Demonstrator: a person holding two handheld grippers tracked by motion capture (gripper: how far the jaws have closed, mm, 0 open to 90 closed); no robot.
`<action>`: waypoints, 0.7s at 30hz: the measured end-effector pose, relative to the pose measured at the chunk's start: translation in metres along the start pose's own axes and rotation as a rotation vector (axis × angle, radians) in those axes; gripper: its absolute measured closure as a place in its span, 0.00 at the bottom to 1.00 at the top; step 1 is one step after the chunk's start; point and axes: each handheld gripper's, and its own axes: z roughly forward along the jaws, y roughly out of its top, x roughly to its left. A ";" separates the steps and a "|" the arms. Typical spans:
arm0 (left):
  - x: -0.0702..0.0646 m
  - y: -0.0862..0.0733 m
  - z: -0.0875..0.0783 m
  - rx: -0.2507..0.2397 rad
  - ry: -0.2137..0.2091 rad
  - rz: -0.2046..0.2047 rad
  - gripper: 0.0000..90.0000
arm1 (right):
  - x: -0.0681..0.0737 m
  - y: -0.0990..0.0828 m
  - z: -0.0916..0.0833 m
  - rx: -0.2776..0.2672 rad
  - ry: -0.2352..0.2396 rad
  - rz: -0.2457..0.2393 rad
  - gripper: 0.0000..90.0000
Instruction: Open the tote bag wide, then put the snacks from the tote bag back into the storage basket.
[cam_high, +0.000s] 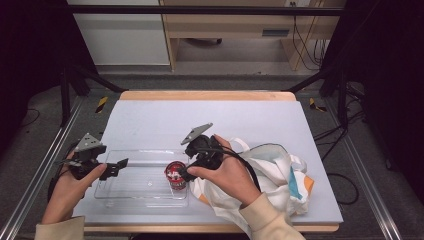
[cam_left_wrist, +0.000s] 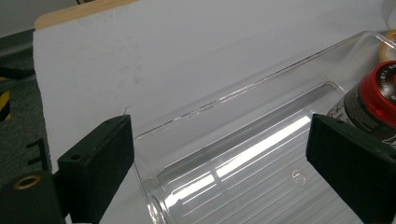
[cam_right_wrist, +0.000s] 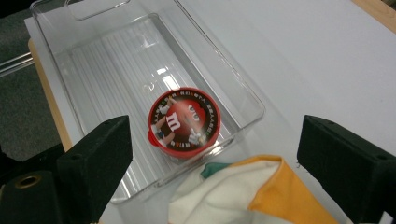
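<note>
A clear plastic tray (cam_high: 140, 184) lies near the table's front edge. A small tub with a red cartoon-printed lid (cam_high: 175, 175) stands upright in the tray's right end. In the right gripper view the lid (cam_right_wrist: 184, 122) faces up inside the tray (cam_right_wrist: 107, 70). My right gripper (cam_high: 186, 162) hovers just above and right of the tub, open, with nothing between its jaws (cam_right_wrist: 215, 154). My left gripper (cam_high: 117, 168) is at the tray's left end, open, its jaws standing wide on either side of that end (cam_left_wrist: 224, 163). The tub (cam_left_wrist: 380, 93) shows past its right jaw.
A crumpled white cloth bag (cam_high: 272, 175) with orange and blue patches lies right of the tray, under my right forearm; its edge (cam_right_wrist: 243, 196) touches the tray's near corner. The white table cover (cam_high: 225, 117) stretches behind. Dark metal frame rails run along both sides.
</note>
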 end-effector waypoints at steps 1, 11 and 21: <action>0.000 0.000 0.000 0.000 0.002 0.000 0.09 | -0.001 -0.002 -0.003 -0.002 -0.006 -0.002 0.11; -0.011 0.008 -0.001 -0.015 -0.001 0.037 0.09 | -0.010 -0.010 -0.024 -0.061 -0.036 0.015 0.10; -0.025 0.013 0.003 -0.010 -0.009 0.062 0.08 | -0.016 -0.023 -0.049 -0.129 -0.079 0.027 0.09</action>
